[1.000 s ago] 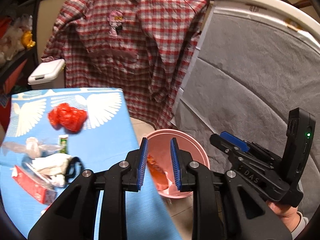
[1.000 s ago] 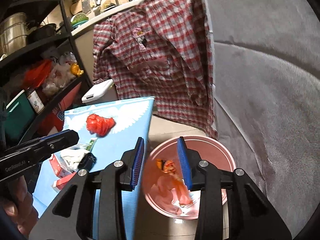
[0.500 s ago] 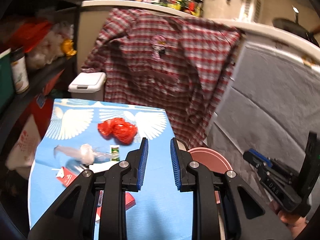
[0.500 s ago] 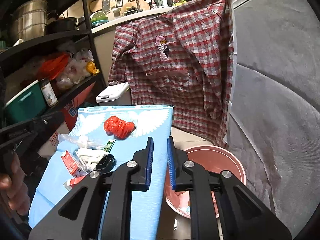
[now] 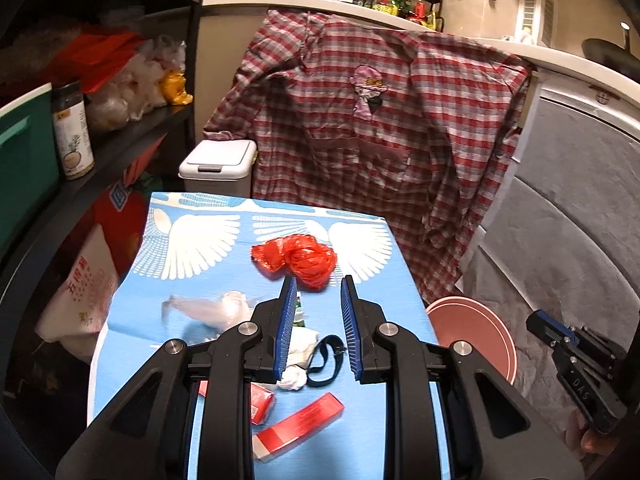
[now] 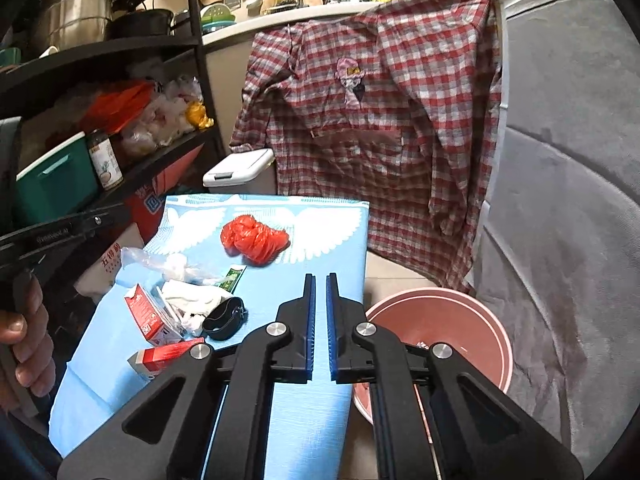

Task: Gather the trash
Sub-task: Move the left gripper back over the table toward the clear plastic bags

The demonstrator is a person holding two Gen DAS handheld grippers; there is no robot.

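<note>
Trash lies on the blue bird-print table (image 5: 360, 432): a red plastic bag (image 5: 298, 258) (image 6: 254, 240), a clear bag (image 5: 212, 308), white tissue (image 6: 192, 300), a black strap (image 5: 326, 360), a green sachet (image 6: 232, 276) and red cartons (image 5: 298, 426) (image 6: 146, 314). A pink basin (image 6: 440, 312) (image 5: 476, 332) stands on the floor off the table's right edge. My left gripper (image 5: 318, 284) hangs open and empty over the tissue, just short of the red bag. My right gripper (image 6: 319, 278) is shut on nothing, above the table's right edge beside the basin.
A plaid shirt (image 5: 380, 128) hangs behind the table, beside a white lidded bin (image 5: 218, 168). Black shelves (image 6: 132, 168) with jars, bags and a green box line the left. Grey cloth (image 6: 560, 240) covers the right. A hand (image 6: 24, 340) holds the left gripper.
The right jaws closed after an orange wrapper seen between them over the basin left them. Both views swung from the basin toward the table; the left gripper now faces the trash.
</note>
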